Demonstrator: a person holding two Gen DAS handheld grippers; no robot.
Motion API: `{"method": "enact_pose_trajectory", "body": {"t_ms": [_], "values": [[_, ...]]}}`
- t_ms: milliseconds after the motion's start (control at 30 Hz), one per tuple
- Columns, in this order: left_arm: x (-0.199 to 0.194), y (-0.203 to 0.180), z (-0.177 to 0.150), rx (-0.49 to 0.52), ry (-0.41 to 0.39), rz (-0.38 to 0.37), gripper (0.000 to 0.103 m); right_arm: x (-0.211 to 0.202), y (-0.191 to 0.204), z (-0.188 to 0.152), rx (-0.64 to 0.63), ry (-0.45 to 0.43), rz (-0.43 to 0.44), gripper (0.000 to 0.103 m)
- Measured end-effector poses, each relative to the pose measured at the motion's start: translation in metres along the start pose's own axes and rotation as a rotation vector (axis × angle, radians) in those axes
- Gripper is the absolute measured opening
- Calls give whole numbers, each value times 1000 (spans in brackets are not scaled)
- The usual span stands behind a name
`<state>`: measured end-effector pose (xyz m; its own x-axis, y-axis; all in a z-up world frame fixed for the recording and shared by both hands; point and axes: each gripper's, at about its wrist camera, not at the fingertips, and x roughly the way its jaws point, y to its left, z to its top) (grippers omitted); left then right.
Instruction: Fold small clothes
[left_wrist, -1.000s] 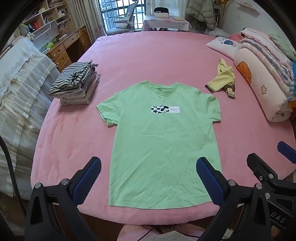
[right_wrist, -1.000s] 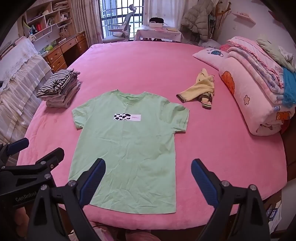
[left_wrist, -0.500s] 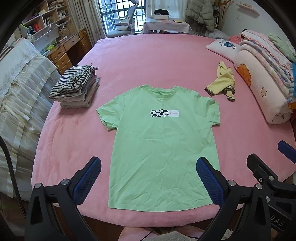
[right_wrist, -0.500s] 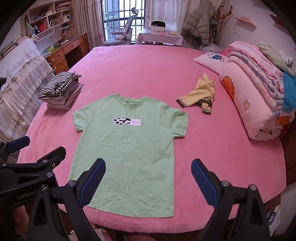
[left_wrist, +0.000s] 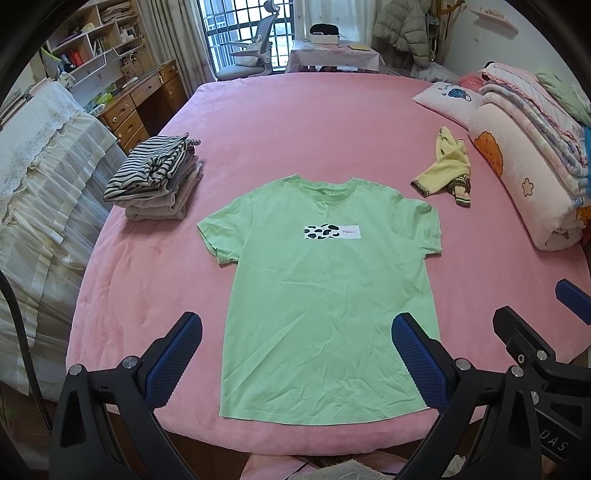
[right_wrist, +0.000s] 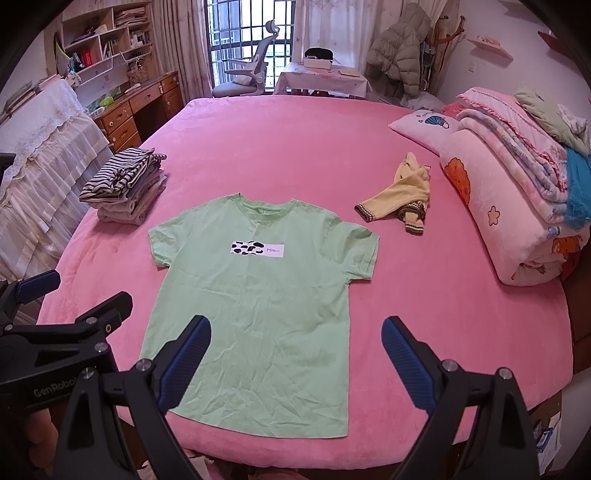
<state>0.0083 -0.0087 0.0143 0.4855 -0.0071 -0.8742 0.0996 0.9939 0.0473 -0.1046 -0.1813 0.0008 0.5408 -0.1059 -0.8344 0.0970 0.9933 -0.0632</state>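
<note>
From the left wrist camera, the left gripper (left_wrist: 295, 354) hangs above the near edge of the bed (left_wrist: 295, 122), its blue fingers (left_wrist: 173, 360) spread wide with nothing between them. A green T-shirt (left_wrist: 325, 295) lies flat and face up on the pink cover, collar toward the far side, hem close to the near edge, both short sleeves spread out; a white patch with black spots (left_wrist: 330, 232) sits across the chest. On the left, apart from the shirt's sleeve, stands a stack of folded clothes (left_wrist: 157, 177) with a striped piece on top. To the right and a little farther lies a crumpled yellow garment (left_wrist: 445, 168), and beyond it a roll of pink blankets (left_wrist: 524, 162) along the right side. The right gripper (left_wrist: 543, 354) shows partly at the near right. From the right wrist camera, the right gripper (right_wrist: 295, 354) also has its fingers (right_wrist: 402, 362) held wide apart and empty, over the shirt's (right_wrist: 258, 306) lower right part and the bare cover beside it. The left gripper (right_wrist: 62, 325) appears at the near left, with the stack (right_wrist: 123, 184) farther along that side and the yellow garment (right_wrist: 400, 194) on the right, near the blankets (right_wrist: 517, 192).
</note>
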Motion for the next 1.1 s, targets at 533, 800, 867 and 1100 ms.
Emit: {"method": "enact_pose_trajectory", "body": {"t_ms": [533, 800, 867, 1100], "values": [[-3, -1, -2, -26, 1, 0, 102, -3, -2, 1, -14, -15, 8, 95], [-4, -1, -1, -26, 0, 0, 102, -4, -4, 1, -15, -20, 13, 95], [-4, -1, -1, -27, 1, 0, 102, -4, -4, 1, -15, -21, 13, 95], [-4, -3, -1, -34, 10, -7, 102, -4, -4, 0, -16, -21, 13, 95]]}}
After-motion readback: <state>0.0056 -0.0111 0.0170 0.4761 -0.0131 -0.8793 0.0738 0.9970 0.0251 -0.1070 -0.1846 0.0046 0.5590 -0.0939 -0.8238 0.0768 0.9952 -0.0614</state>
